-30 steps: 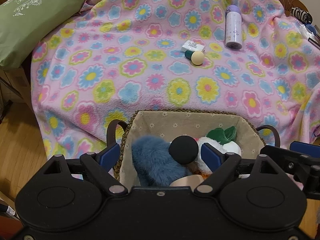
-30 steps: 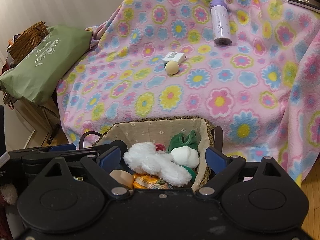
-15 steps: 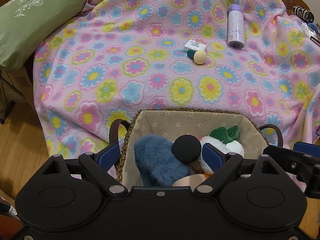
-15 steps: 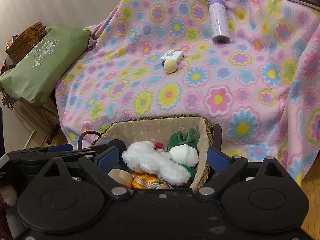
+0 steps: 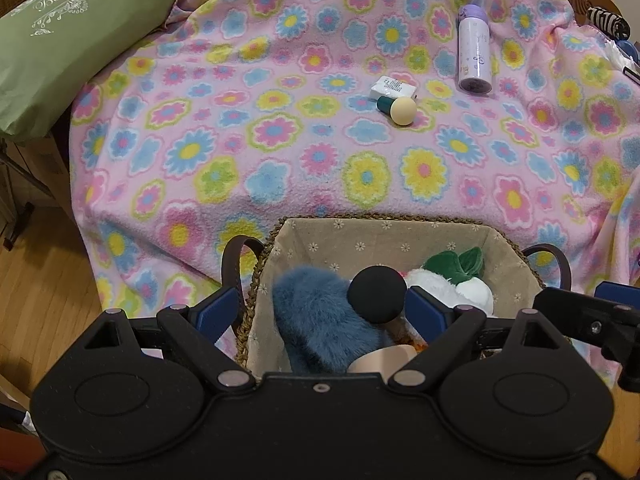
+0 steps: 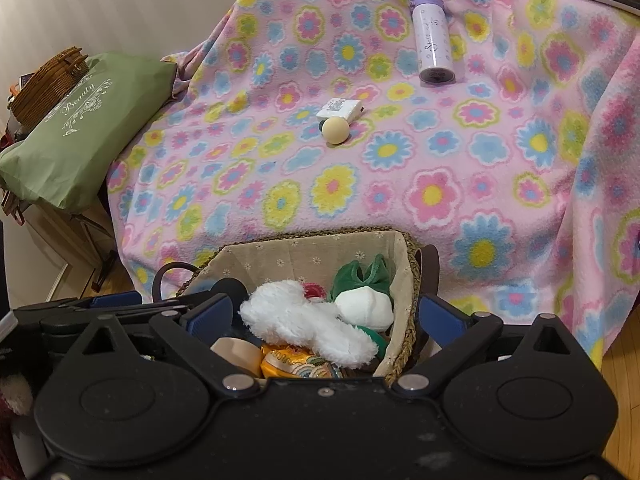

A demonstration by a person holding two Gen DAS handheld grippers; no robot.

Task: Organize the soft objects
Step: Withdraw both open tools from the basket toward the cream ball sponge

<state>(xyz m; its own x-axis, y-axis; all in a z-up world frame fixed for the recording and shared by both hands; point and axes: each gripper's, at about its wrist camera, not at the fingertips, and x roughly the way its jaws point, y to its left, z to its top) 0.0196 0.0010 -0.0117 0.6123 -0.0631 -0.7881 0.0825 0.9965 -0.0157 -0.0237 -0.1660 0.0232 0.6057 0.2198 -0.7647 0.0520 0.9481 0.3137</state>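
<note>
Above the woven, fabric-lined basket (image 6: 404, 280) holding a fluffy white plush (image 6: 304, 320) and blue furry plush (image 5: 320, 320), the right hand-held gripper (image 6: 326, 314) is opening, gripping nothing; the left hand-held gripper (image 5: 324, 310) is hovering open. Next, probably fetching remaining items off the flowered blanket (image 5: 280, 140).

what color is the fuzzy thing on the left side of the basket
Dusty blue fuzzy thing; the left wrist view shows it best.

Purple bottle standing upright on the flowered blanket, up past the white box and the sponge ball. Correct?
Not quite. The purple bottle lies on its side on the flowered blanket, as the right wrist view shows. It is indeed up past the white box and sponge ball.
</note>
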